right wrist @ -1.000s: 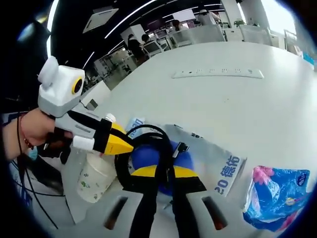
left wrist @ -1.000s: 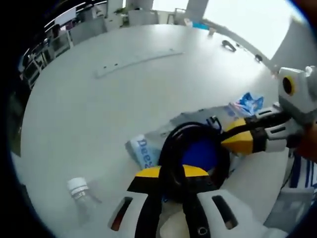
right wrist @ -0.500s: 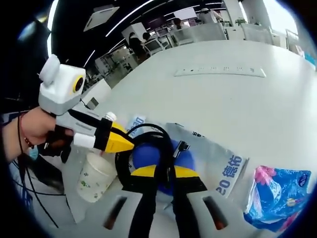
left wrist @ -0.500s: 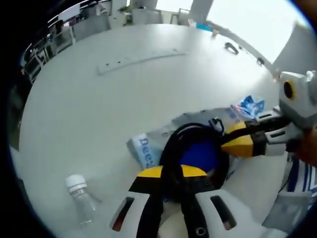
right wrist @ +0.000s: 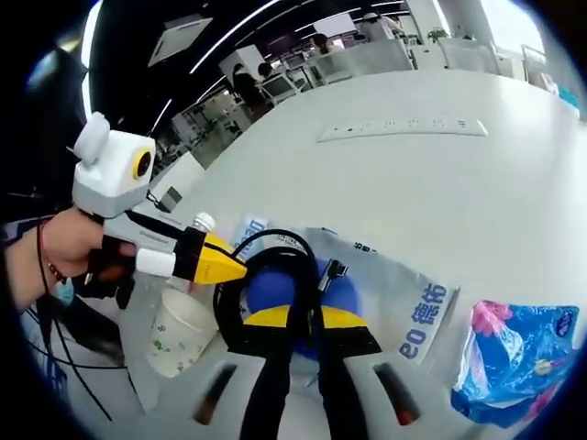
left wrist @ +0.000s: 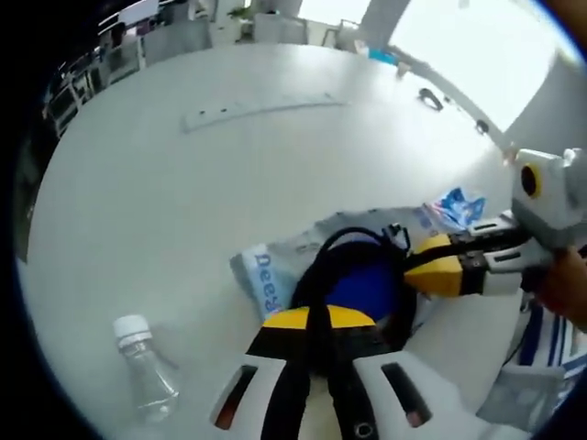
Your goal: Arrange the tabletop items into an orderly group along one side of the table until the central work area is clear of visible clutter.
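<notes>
left gripper view: the left gripper (left wrist: 316, 321) has its fingers pinched on a black cable loop (left wrist: 316, 266), while the right gripper (left wrist: 431, 272) nips the loop's far side, apparently sharing its weight to carry it aside. underneath lie a blue round object (left wrist: 367, 286) and a grey pouch (left wrist: 266, 280) reading "dee" on the white surface (left wrist: 183, 192). nearby: a plastic bottle (left wrist: 142, 367), a paper cup (right wrist: 179, 330), a blue packet (right wrist: 518, 353).
</notes>
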